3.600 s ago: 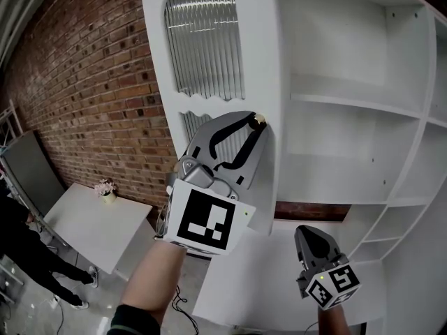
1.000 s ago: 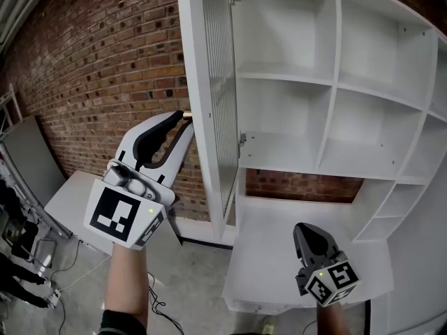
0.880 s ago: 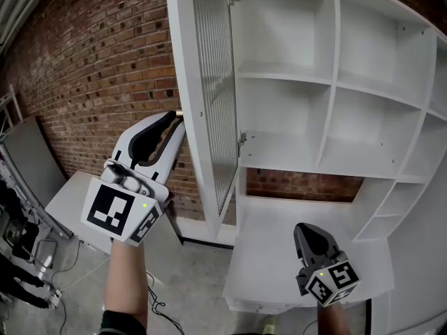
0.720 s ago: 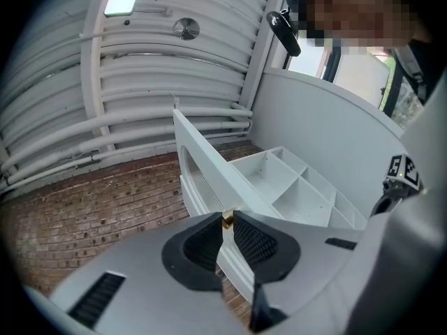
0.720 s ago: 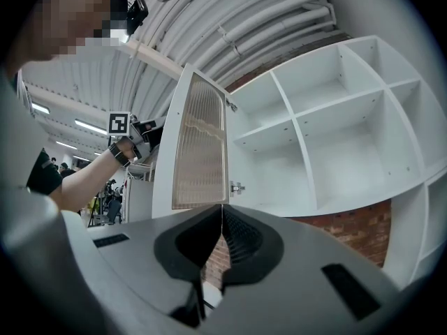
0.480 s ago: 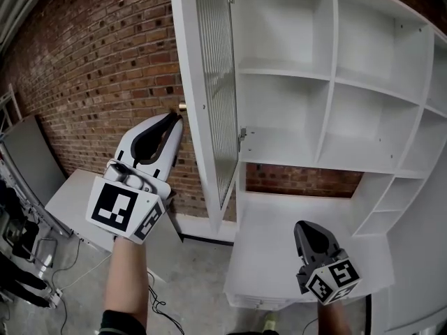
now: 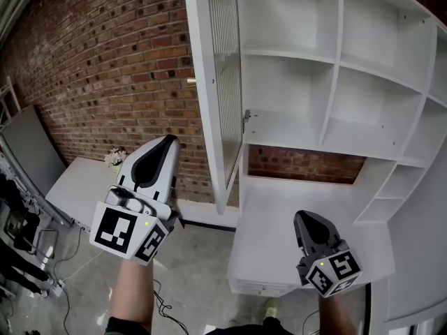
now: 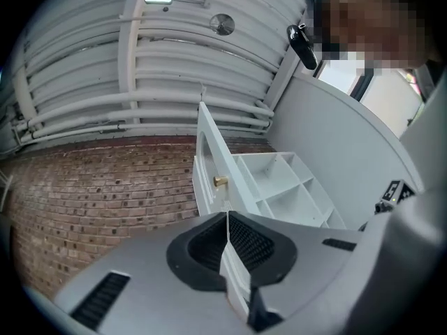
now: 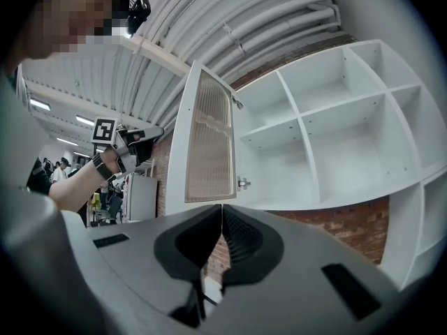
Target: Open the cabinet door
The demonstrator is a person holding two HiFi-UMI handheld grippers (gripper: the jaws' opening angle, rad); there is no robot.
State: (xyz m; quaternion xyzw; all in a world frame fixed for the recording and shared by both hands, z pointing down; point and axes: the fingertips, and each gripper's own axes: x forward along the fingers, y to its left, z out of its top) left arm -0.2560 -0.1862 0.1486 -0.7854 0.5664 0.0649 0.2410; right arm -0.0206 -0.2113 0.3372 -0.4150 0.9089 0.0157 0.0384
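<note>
Standing open, white ribbed-glass cabinet door (image 7: 200, 103), left gripper (image 7: 169, 141) jaws just closed empty, right gripper (image 7: 302, 219) jaws together.

Cabinet door (image 7: 209, 103) open, left of shelves (image 7: 314, 135); brick wall (image 7: 105, 68) behind.

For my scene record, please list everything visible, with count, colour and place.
tall cabinet with open shelves: one, white, right
cabinet door with ribbed glass panel: one, white, centre, swung open
round door knob: one, brass, on the door
brick wall: one, red, left
table: one, white, lower left
small flower pot: one, pale, on the table
floor: one, grey, bottom
left gripper: one, grey, below the knob, jaws just closed, empty
right gripper: one, grey, lower right, shut, empty
</note>
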